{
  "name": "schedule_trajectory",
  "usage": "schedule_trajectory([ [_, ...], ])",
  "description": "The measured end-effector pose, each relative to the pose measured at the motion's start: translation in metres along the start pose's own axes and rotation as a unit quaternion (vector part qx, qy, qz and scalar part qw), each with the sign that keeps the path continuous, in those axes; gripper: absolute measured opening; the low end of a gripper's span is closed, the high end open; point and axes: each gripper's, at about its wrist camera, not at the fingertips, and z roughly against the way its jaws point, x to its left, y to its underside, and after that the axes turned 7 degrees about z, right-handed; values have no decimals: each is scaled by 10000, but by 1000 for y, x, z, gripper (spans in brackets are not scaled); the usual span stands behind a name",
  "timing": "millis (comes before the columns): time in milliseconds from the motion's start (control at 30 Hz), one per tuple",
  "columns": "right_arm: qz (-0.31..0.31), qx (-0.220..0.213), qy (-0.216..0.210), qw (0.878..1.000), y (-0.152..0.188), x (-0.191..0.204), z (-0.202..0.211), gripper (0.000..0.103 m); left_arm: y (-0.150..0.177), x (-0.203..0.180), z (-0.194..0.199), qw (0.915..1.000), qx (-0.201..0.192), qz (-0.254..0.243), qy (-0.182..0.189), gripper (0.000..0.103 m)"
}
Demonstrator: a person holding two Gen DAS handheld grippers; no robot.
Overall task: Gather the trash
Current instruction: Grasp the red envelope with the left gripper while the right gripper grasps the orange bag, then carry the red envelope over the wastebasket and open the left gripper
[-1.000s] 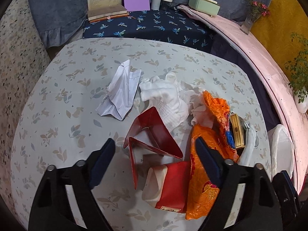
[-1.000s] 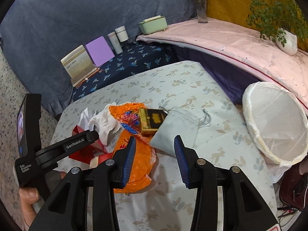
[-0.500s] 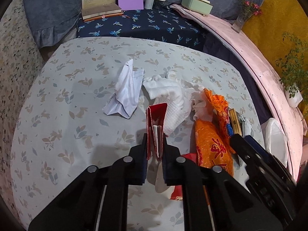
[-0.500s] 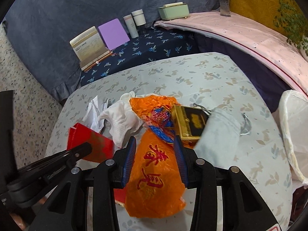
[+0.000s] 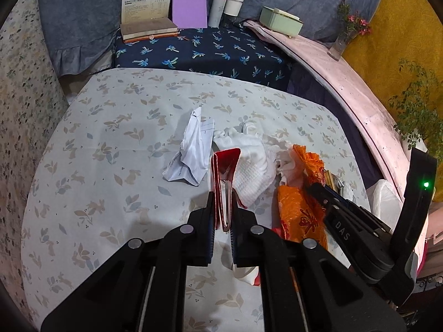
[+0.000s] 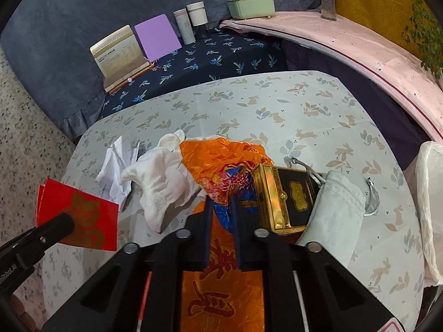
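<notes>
A heap of trash lies on the leaf-print table [image 5: 110, 166]. My left gripper [image 5: 223, 215] is shut on a folded red envelope [image 5: 225, 166], which is lifted off the cloth; the right wrist view shows the red envelope [image 6: 80, 210] hanging at the left. My right gripper [image 6: 222, 204] is closing its jaws on the crumpled orange plastic bag [image 6: 221, 155], and a fold of the bag is pinched between the pads. Beside the bag lie a gold and black box [image 6: 285, 196], a grey drawstring pouch [image 6: 335, 210], a white cloth [image 5: 252, 160] and crumpled white paper [image 5: 193, 152].
A bin with a white liner [image 6: 432, 193] stands off the table's right edge. A red and white carton [image 5: 249, 274] lies below my left gripper. At the back are an open book [image 5: 146, 13], a purple notebook [image 5: 189, 7], two cups [image 5: 227, 8] and a green box [image 5: 279, 22].
My left gripper shut on the red envelope and raised it off the table. My right gripper swung left from the grey pouch to above the orange bag and closed on it.
</notes>
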Motion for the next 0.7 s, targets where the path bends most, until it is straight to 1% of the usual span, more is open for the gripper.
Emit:
schedule_trajectory([
  [67, 3, -121, -13, 9999, -2, 0, 8, 7, -1, -1, 2, 10000, -29, -18, 12, 9],
  [367, -210, -732, -209, 9969, -19, -13, 58, 6, -3, -22, 18, 9994, -185, -171, 218, 9],
  [567, -303, -1258, -202, 9914, -30, -25, 105, 6, -2, -47, 33, 9978, -320, -376, 432, 9],
  [700, -389, -1561, -95, 9869, -32, -42, 135, 6, 0, -69, 41, 9958, -379, -577, 600, 9],
])
